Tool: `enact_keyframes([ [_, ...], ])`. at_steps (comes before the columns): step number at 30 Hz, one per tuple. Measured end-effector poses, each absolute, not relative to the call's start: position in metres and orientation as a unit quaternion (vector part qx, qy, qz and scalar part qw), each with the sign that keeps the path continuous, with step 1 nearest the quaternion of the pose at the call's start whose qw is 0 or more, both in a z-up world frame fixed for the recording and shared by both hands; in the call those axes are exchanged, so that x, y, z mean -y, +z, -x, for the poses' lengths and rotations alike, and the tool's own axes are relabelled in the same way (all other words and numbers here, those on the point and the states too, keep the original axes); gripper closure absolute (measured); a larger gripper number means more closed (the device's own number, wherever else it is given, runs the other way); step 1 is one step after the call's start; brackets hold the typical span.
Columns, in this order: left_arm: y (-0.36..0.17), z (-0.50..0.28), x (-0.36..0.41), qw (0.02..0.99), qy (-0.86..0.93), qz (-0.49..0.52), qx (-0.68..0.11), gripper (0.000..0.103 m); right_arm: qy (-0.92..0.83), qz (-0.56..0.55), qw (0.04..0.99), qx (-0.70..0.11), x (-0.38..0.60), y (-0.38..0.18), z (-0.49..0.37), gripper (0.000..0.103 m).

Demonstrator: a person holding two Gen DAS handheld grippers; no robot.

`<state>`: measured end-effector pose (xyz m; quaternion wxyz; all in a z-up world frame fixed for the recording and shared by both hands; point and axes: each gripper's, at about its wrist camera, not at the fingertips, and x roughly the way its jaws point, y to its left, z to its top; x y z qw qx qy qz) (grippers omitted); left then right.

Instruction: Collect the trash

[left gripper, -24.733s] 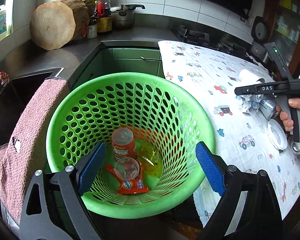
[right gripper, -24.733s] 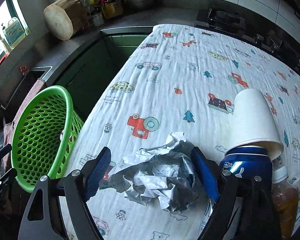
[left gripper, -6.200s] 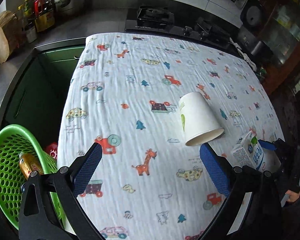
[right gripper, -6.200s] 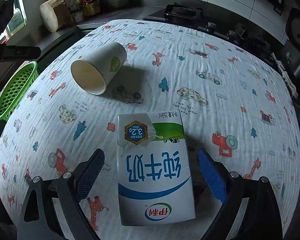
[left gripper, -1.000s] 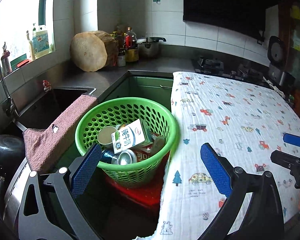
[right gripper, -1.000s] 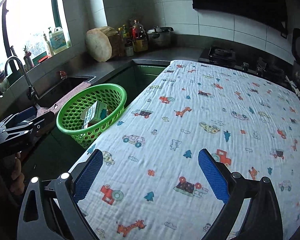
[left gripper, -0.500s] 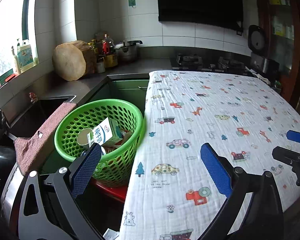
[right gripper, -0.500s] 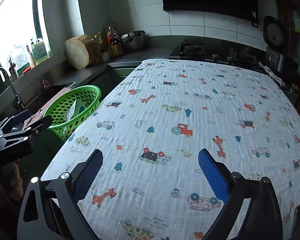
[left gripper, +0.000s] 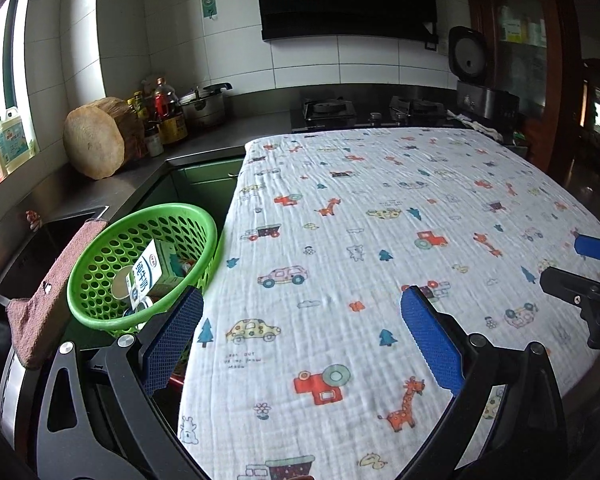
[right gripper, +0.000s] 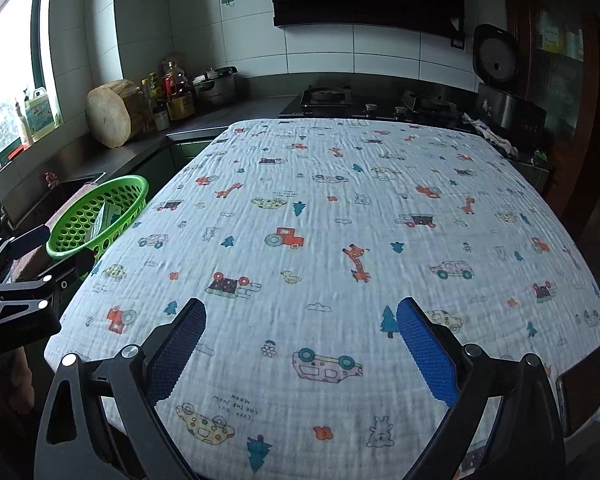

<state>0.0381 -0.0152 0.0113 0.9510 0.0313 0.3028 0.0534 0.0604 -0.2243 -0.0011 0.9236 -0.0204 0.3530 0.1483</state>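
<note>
Milk carton (left gripper: 146, 276), inside the green basket (left gripper: 100, 312): blue Chinese characters "纯牛奶" on its white face. Tablecloth (left gripper: 380, 240): small print "LOOK OUT ... MOON", near the yellow car motif; the middle line is illegible. Other labels are too small to read.

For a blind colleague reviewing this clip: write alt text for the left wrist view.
A green basket holding a milk carton and other trash sits left of a table draped in a cartoon-print cloth. The open left hand-held gripper hovers in the foreground, holding nothing; kitchen counter behind.
</note>
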Motion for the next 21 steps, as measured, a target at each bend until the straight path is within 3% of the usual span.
enact_keyframes([
  [21,0.003,-0.042,0.034,0.946,0.022,-0.027,-0.323,0.005,0.121,0.013,0.929,-0.350,0.249,0.000,-0.056,0.010],
])
